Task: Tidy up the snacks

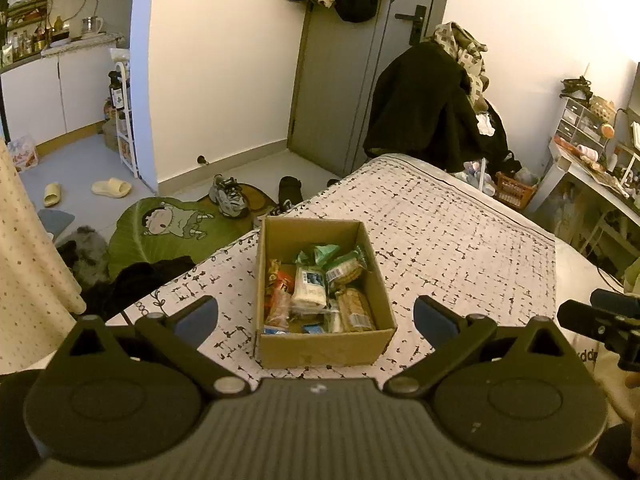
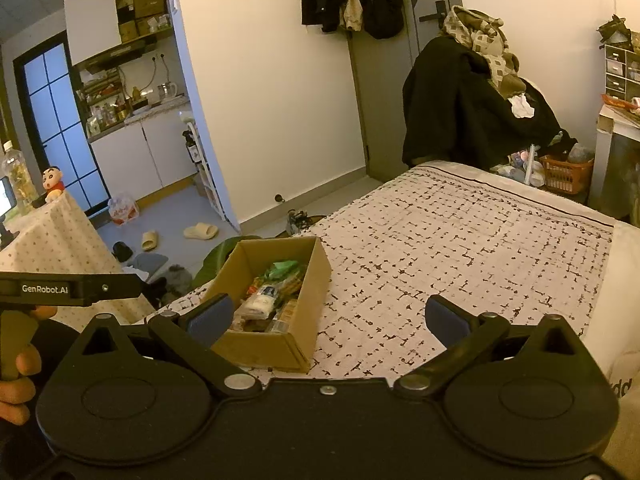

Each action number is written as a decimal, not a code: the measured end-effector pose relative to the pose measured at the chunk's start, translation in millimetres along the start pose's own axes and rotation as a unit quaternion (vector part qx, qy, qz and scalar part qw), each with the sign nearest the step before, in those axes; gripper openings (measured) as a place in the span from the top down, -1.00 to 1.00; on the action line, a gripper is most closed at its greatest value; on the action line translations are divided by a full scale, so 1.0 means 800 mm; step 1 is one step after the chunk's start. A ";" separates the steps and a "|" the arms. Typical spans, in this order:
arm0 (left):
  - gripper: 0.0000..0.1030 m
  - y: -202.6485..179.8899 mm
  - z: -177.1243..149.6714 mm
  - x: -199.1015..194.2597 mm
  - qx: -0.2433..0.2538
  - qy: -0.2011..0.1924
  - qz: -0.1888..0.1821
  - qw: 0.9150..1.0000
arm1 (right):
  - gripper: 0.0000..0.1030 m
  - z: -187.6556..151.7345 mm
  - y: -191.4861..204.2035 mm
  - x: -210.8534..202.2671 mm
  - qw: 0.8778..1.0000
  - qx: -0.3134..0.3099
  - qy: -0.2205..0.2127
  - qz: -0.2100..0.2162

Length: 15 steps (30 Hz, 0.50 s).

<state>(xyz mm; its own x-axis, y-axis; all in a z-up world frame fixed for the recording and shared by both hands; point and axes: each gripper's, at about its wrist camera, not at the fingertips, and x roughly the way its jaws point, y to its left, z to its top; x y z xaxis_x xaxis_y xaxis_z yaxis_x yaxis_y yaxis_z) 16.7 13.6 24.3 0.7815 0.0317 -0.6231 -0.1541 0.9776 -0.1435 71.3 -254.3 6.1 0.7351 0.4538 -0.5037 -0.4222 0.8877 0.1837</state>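
Blue-padded fingers (image 1: 434,316) spread; snacks (image 1: 316,290) fill rectangular cardboard box (image 1: 320,348)

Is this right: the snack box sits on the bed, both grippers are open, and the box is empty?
Not quite. The box is not empty: it holds wrapped snacks, as the left wrist view shows. The rest holds: it sits on the bed, and the left gripper and right gripper are open.

snack box (image 2: 276,312) on bed (image 2: 460,248), fingers (image 2: 210,318) spread
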 end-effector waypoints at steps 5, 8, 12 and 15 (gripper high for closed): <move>-0.99 0.000 0.000 -0.002 -0.001 0.000 -0.001 1.000 | -1.00 0.001 0.001 -0.001 1.000 0.000 0.000 0.000; -1.00 -0.003 -0.002 -0.004 0.000 -0.006 0.001 1.000 | -1.00 0.002 0.003 -0.004 1.000 0.000 -0.004 0.007; -0.99 -0.005 -0.003 -0.006 0.000 -0.007 0.002 1.000 | -1.00 0.004 0.007 -0.006 1.000 -0.004 -0.005 0.009; -0.99 -0.006 -0.004 -0.007 0.001 -0.007 0.003 1.000 | -1.00 0.004 0.008 -0.006 1.000 -0.003 -0.005 0.008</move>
<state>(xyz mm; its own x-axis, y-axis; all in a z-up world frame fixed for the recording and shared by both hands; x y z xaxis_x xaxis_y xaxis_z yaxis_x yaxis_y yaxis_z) 11.2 7.7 26.3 0.7896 0.0401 -0.6123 -0.1566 0.9780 -0.1379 67.2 -250.7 12.3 0.7327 0.4694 -0.4928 -0.4378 0.8795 0.1867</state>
